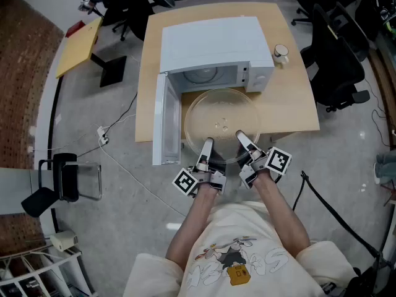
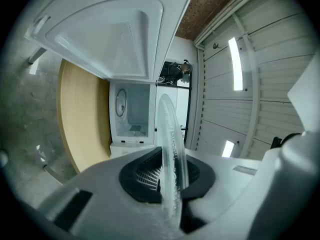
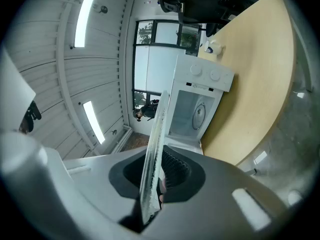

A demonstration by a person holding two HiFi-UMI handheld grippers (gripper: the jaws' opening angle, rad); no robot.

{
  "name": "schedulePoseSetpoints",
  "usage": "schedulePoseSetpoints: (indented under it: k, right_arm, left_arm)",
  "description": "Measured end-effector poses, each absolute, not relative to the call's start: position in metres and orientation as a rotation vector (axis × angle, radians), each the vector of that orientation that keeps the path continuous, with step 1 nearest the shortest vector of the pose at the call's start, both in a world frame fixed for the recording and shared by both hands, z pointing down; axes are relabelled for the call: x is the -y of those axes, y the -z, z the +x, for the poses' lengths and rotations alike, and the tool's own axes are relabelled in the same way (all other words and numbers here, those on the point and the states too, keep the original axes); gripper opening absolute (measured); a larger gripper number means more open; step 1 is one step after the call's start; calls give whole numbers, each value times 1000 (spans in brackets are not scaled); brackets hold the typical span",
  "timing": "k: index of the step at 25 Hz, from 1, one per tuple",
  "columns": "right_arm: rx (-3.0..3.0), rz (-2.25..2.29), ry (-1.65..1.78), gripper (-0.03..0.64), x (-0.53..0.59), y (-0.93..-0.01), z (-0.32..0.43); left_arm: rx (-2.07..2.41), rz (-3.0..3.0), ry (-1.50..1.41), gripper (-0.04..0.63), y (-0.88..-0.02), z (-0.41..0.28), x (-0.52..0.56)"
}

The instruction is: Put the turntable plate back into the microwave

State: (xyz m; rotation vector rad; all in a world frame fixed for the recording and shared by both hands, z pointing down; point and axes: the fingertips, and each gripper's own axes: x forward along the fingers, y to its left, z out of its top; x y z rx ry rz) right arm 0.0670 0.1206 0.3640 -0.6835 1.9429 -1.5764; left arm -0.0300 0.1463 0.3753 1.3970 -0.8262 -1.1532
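Glass turntable plate [image 1: 218, 113] gripped at its near rim, left gripper [image 1: 206, 147] and right gripper [image 1: 242, 140] each clamped on it, plate reaching forward from the jaws, open microwave [image 1: 213, 73] just beyond.

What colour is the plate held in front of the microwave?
Clear, colourless glass; the turntable plate shows best in the head view.

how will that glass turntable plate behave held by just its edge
Probably stiff: the turntable plate sits flat with the left gripper and right gripper pinching only its near rim. It looks like clear glass, so likely slippery and breakable if dropped.
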Motion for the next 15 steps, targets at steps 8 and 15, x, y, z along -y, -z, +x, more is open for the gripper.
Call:
schedulePoseSetpoints:
  k: [8,15]
  right_arm:
    - [-1945,-675,1577,44,-122,-363,60]
    - [-1937,-684,1577,49,-123,-365,56]
  left_arm:
    - [824,1391,1157,31,-374,-36,-148]
    - [823,1391,1155,35,-373,-41,-149]
